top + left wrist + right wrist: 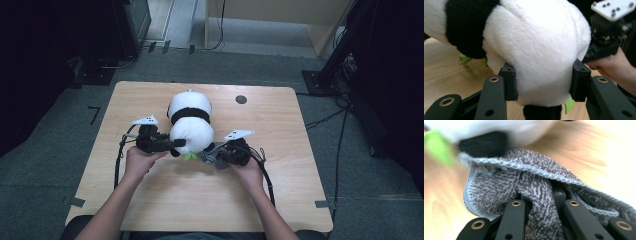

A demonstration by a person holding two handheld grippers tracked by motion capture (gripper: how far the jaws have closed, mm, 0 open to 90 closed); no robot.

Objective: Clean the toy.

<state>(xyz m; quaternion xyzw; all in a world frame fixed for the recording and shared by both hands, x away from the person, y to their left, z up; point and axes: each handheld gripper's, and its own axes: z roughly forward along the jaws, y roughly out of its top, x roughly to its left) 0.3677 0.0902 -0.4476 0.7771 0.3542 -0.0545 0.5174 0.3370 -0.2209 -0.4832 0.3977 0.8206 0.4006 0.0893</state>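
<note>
A black-and-white plush panda [190, 121] lies in the middle of the wooden table [150, 200], with a green leaf [189, 156] at its near end. My left gripper [176, 143] comes in from the left and is shut on the panda's white body [536, 50], both pads [509, 82] pressed into the plush. My right gripper [214, 158] sits at the panda's near right side, shut on a bunched grey towel [524, 185]. The towel [208, 157] lies right against the panda's black limb [484, 143].
A dark round hole [241, 99] marks the table's far right part. Cables trail from both grippers over the table's near half. Dark stands and equipment flank the table on the floor left and right.
</note>
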